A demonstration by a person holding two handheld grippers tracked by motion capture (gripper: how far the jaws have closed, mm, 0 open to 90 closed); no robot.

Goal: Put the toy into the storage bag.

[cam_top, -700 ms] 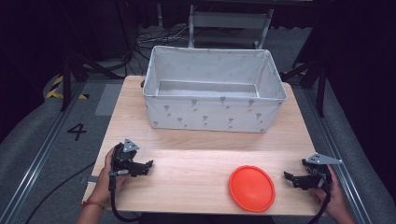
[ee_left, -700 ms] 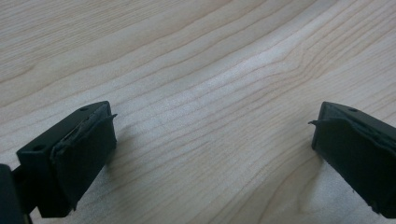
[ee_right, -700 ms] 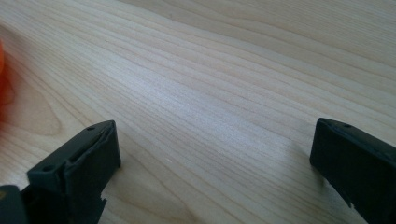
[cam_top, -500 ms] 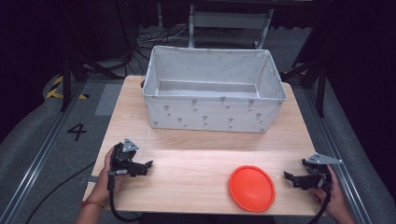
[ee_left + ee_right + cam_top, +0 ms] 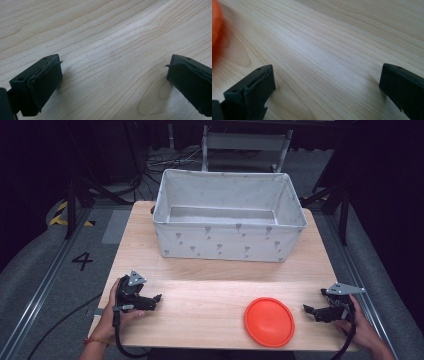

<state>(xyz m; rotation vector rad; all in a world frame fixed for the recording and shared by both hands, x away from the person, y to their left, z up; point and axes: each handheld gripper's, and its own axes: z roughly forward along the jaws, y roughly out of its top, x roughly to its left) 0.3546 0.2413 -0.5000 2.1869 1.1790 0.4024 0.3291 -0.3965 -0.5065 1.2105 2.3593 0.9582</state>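
High view shows the orange disc (image 5: 269,321) lying flat on the wooden table (image 5: 210,295), just beside the right gripper (image 5: 311,310), so nothing is picked up yet and all the work is left. Both the right gripper and the left gripper (image 5: 156,299) have their jaws wide apart, holding nothing. The big white fabric bin (image 5: 227,242) stands at the far side, and nothing lies between it and the disc.

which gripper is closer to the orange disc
The right gripper: it sits just beside the orange disc, while the left gripper is far across the table.
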